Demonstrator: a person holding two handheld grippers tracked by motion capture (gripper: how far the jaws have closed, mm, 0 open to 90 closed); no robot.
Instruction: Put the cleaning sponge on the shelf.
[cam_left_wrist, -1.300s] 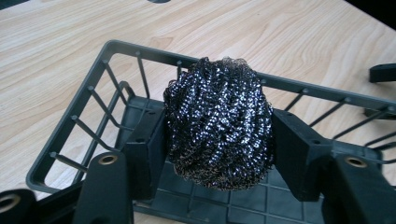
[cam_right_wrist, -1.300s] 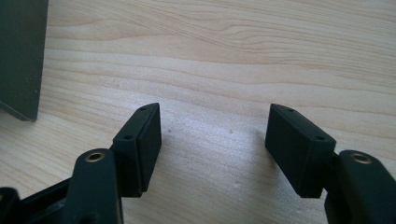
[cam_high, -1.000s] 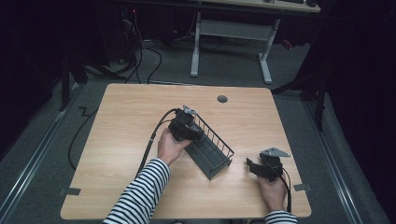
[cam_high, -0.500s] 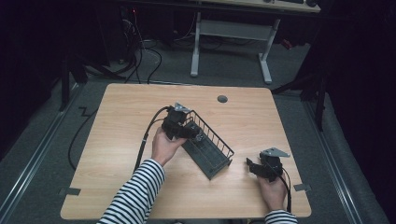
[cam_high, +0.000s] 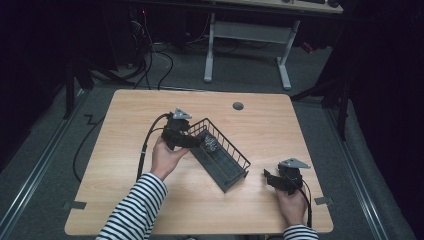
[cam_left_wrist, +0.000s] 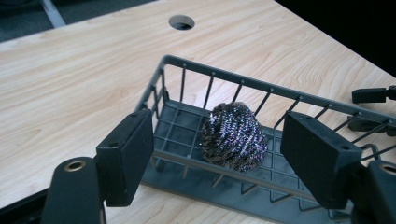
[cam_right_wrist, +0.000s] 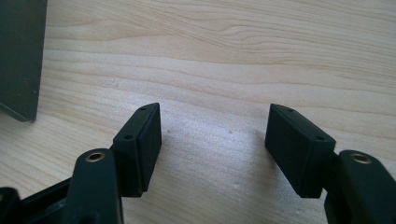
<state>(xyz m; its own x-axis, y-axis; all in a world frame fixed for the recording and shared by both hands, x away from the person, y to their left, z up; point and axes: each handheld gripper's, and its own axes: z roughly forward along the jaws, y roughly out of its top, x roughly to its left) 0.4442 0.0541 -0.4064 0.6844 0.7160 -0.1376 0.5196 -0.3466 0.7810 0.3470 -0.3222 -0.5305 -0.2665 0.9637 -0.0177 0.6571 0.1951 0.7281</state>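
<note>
Left gripper view is giving me the clearest look at the steel wool scrubber (cam_left_wrist: 233, 136): it is sitting on the floor of the wire basket (cam_left_wrist: 261, 88), near one end, a rounded ball of coiled metal strands that is glinting purple and silver. I am holding the left hand-held gripper (cam_left_wrist: 219, 161) just outside the basket's near rail with its jaws standing wide. They have just been opening, and nothing is pressing between the pads; the scrubber is lying beyond them, apart from both.

My reading is that the scrubber is resting free in the basket and I am backing the left tool away. To do that well, I am planning to keep lifting clear of the rail before swinging aside, since the thin bars could catch a pad and drag the light basket across the tabletop (cam_high: 125, 165).

High view is showing the basket (cam_high: 235, 150) lying diagonally at mid-table, dark grey, oblong, with slim upright bars and a gridded floor. The tabletop is pale wood grain, smooth, with a round cable hole (cam_high: 238, 106) at the far edge.

Right hand-held gripper (cam_right_wrist: 215, 149) is resting low over bare wood near the basket's other end, jaws wide, holding nothing.
</note>
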